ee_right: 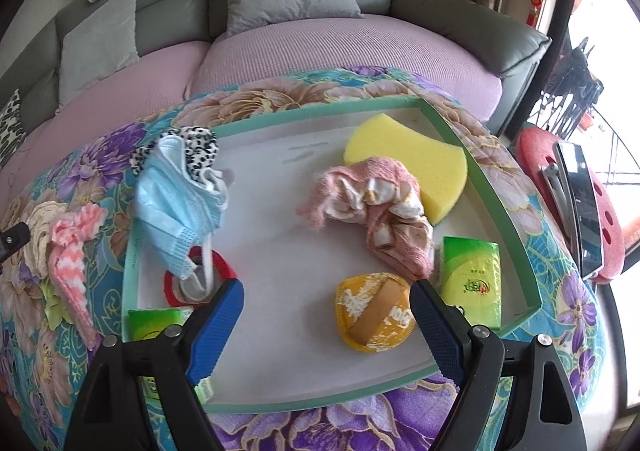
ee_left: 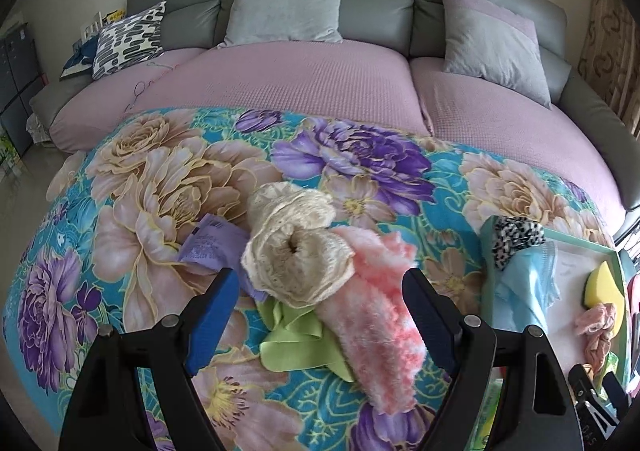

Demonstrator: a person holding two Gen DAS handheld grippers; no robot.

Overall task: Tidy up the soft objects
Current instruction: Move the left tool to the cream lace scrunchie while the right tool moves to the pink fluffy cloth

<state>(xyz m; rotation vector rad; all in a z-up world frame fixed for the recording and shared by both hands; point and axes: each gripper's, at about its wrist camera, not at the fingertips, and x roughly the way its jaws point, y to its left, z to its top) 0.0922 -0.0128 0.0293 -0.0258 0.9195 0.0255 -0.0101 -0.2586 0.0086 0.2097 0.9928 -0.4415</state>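
My left gripper point(ee_left: 320, 283) is open and empty, low over a pile on the floral blanket: a cream lace scrunchie point(ee_left: 298, 251), a fluffy pink cloth point(ee_left: 376, 323), a green cloth point(ee_left: 296, 343) and a purple packet point(ee_left: 212, 247). My right gripper point(ee_right: 326, 293) is open and empty above the green-rimmed tray point(ee_right: 508, 211). The tray holds a yellow sponge point(ee_right: 412, 159), a pink cloth point(ee_right: 384, 211), a blue face mask point(ee_right: 176, 203), a spotted scrunchie point(ee_right: 196, 151), a red item point(ee_right: 220, 263), a yellow pouch point(ee_right: 376, 315) and green tissue packs point(ee_right: 472, 275).
The blanket point(ee_left: 160, 179) covers a surface in front of a grey sofa with pink covers point(ee_left: 312, 79) and cushions point(ee_left: 288, 3). A red stool point(ee_right: 608, 219) with a dark device stands at the right. The tray also shows at the right of the left wrist view point(ee_left: 576, 247).
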